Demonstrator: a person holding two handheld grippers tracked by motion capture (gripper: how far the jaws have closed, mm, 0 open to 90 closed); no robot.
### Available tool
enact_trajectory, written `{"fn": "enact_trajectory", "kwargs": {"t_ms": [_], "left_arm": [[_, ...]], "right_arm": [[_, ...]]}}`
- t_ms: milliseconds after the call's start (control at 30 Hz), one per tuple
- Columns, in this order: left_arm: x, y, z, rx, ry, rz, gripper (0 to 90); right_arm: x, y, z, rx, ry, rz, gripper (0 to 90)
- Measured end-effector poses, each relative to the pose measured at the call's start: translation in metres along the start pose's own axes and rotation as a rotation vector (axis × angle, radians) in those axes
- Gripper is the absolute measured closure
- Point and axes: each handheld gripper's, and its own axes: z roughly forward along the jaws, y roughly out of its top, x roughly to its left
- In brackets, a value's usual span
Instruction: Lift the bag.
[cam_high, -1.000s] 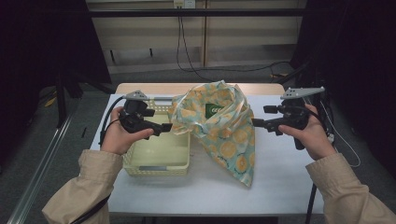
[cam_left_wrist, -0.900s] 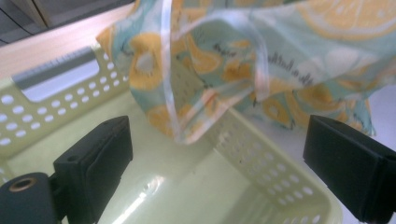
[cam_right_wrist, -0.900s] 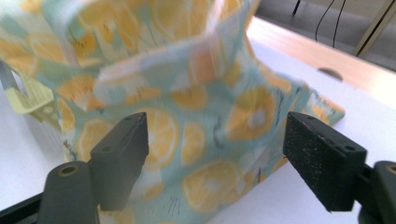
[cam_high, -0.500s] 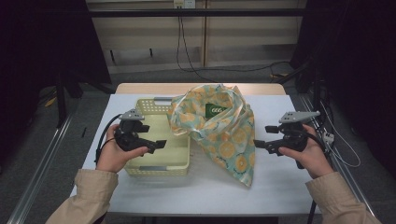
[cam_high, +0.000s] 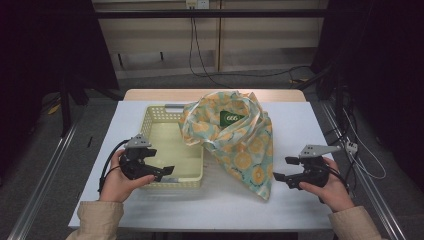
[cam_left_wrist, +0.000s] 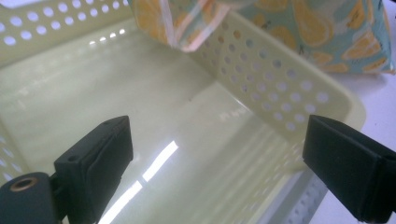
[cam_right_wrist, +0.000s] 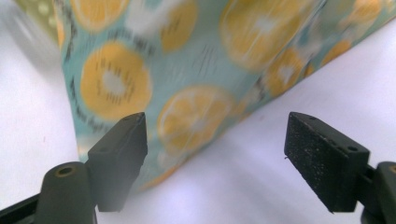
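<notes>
The bag (cam_high: 239, 140), teal cloth printed with orange slices, lies on the table (cam_high: 300, 125) with its mouth slumped over the basket (cam_high: 165, 145) wall; its long axis runs from there toward the right gripper (cam_high: 280, 179), the nearer one, jaws wide, empty. The left gripper (cam_high: 167, 172), also wide, hovers over the basket's near wall.

A fixed high camera looks forward and down over the white table (cam_high: 300, 125) from the person's side, taking in its whole top and the floor beyond. The left gripper (cam_left_wrist: 215, 163) camera sits close over the basket (cam_left_wrist: 280, 88), looking along its parted jaws into the near right corner. The right gripper (cam_right_wrist: 215, 158) camera, low and close, faces the bag (cam_right_wrist: 187, 70) across the tabletop. All three views share the bag; the high and left views share the basket.
</notes>
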Motion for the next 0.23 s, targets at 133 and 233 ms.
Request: {"fn": "enact_trajectory", "kwargs": {"t_ms": [133, 233], "left_arm": [[-0.004, -0.006, 0.001, 0.008, -0.009, 0.009, 8.2], [-0.005, -0.010, 0.001, -0.022, -0.014, -0.013, 8.5]], "right_arm": [[0.008, -0.010, 0.004, 0.026, 0.008, -0.019, 21.0], [0.010, -0.014, 0.002, 0.008, 0.009, -0.022, 21.0]]}}
